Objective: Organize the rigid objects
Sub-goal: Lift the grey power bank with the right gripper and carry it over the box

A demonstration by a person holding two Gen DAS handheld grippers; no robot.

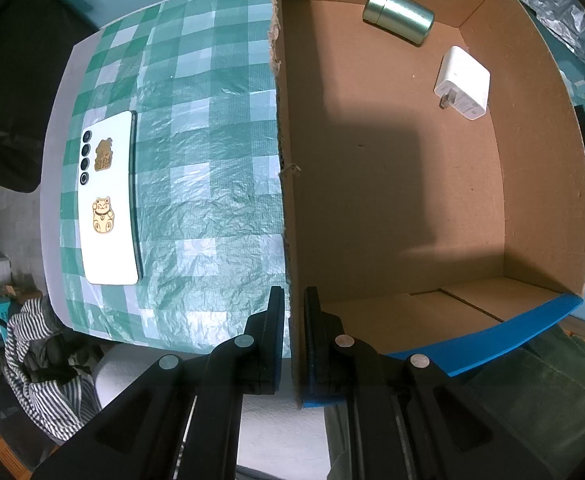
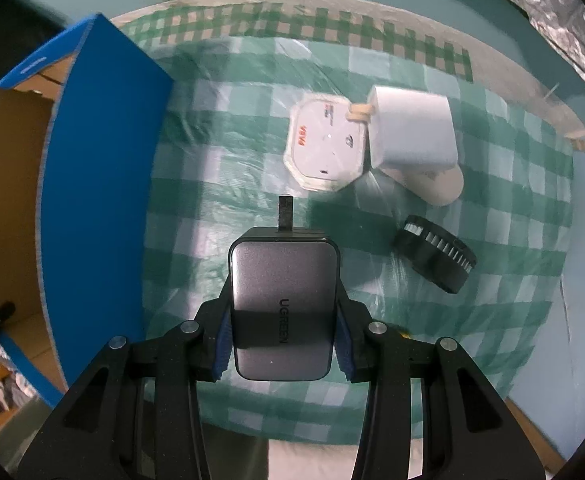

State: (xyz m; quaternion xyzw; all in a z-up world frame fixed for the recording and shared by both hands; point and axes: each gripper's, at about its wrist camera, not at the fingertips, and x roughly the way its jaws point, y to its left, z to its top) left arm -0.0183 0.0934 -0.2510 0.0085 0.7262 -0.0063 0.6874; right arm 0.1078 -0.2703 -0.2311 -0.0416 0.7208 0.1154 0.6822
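Note:
My left gripper (image 1: 294,300) is shut on the near left wall of the cardboard box (image 1: 288,240), one finger outside and one inside. Inside the box lie a silver-green tin (image 1: 398,14) and a white charger (image 1: 462,82). A white phone (image 1: 108,200) lies on the checked cloth left of the box. My right gripper (image 2: 282,280) is shut on a grey UGREEN charger (image 2: 282,304), held above the cloth with its prongs pointing away. The box's blue outer wall (image 2: 96,200) stands to its left.
On the green checked tablecloth (image 2: 492,320) ahead of the right gripper lie a white octagonal plug (image 2: 324,148), a white block adapter (image 2: 412,132) and a black round part with white ribs (image 2: 436,252). Striped clothing (image 1: 40,360) lies below the table's left edge.

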